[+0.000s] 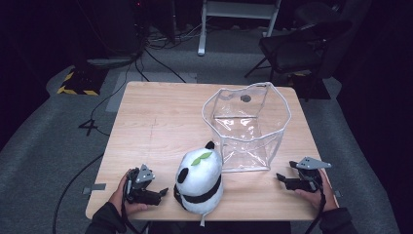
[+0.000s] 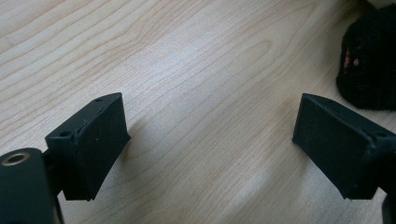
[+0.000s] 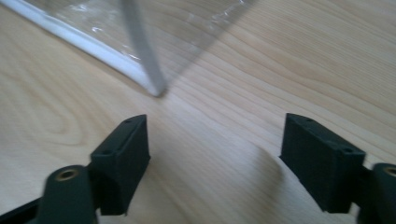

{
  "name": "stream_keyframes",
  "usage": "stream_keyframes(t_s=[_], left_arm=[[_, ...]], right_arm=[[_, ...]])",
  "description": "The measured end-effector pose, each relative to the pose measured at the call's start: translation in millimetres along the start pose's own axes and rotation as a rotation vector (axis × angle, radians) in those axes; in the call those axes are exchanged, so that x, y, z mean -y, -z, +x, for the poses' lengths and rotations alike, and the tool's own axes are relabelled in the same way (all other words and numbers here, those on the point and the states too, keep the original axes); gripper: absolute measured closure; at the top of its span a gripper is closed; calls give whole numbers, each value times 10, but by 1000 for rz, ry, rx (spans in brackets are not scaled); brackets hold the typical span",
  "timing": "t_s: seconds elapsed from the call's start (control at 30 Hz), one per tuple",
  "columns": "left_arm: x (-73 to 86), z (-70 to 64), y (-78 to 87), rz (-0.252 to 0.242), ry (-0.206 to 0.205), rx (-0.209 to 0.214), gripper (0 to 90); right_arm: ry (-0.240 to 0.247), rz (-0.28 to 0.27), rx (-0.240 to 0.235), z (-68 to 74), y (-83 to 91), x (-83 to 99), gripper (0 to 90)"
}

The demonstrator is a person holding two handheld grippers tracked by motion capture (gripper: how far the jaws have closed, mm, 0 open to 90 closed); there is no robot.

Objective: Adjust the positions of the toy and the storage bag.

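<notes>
A plush panda (image 1: 198, 183) lies on the near edge of the wooden bench (image 1: 156, 126), a green leaf on its head. Just left of it, the left gripper (image 1: 160, 192) rests on the bench with its jaws spread wide and empty, pointing right toward the toy; in the left gripper view a black furry part of the panda (image 2: 371, 60) sits beyond the right jaw, apart from it. A clear plastic bag (image 1: 246, 129) with white piping stands open just beyond the panda, to its right. The right gripper (image 1: 281, 179) lies at the near right, jaws wide open and empty, near the bag's bottom corner (image 3: 156, 86).
</notes>
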State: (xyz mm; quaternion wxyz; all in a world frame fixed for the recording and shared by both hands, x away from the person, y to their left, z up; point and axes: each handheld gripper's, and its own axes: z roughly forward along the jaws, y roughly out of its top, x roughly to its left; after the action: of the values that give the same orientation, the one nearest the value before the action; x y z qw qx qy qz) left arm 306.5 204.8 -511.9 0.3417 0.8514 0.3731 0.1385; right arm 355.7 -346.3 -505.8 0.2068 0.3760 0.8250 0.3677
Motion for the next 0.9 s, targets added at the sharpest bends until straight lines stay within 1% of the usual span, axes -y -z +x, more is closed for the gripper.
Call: stream_keyframes(t_s=[0.03,0.07,0.1,0.17,0.2,0.23,0.27,0.3,0.33,0.37,0.4,0.43,0.47,0.5,0.57,0.67,0.77,0.8,0.9], left_arm=[[0,0,0,0,0,0,103],[0,0,0,0,0,0,103],[0,0,0,0,0,0,103],[0,0,2,0,-2,-4,103],[0,-1,2,0,-2,-4,103],[0,-1,2,0,-2,-4,103],[1,-3,2,0,-1,-6,103],[7,-10,9,1,-2,-6,103],[7,-10,9,1,-2,-6,103],[18,-19,18,1,-12,4,103],[18,-19,18,1,-12,4,103],[24,-26,26,4,-12,5,103],[24,-26,26,4,-12,5,103],[26,-29,26,2,-11,5,103],[22,-22,24,6,-14,12,101],[20,-21,24,8,-14,12,96],[21,-21,25,7,-18,8,96],[23,-23,25,7,-14,10,96],[25,-22,27,5,-16,9,96]], right_arm=[[8,-5,-30,38,23,-27,244],[24,-21,-44,93,50,-64,243],[24,-21,-44,93,50,-64,243],[62,-43,-61,216,90,-140,243],[88,-55,-83,330,101,-201,243],[88,-55,-83,330,101,-201,243],[105,-56,-91,385,97,-226,243],[126,-52,-111,482,76,-270,245],[126,-52,-111,482,76,-270,245],[154,-51,-132,596,49,-311,246],[154,-51,-132,596,49,-311,246],[178,-55,-153,703,18,-340,249],[178,-55,-153,703,18,-340,249],[186,-59,-180,794,-19,-356,249],[189,-57,-213,899,-83,-366,248],[225,-52,-250,1060,-166,-401,246],[241,-58,-299,1219,-227,-428,246],[251,-52,-308,1280,-246,-436,245],[286,-33,-346,1462,-309,-457,241]])
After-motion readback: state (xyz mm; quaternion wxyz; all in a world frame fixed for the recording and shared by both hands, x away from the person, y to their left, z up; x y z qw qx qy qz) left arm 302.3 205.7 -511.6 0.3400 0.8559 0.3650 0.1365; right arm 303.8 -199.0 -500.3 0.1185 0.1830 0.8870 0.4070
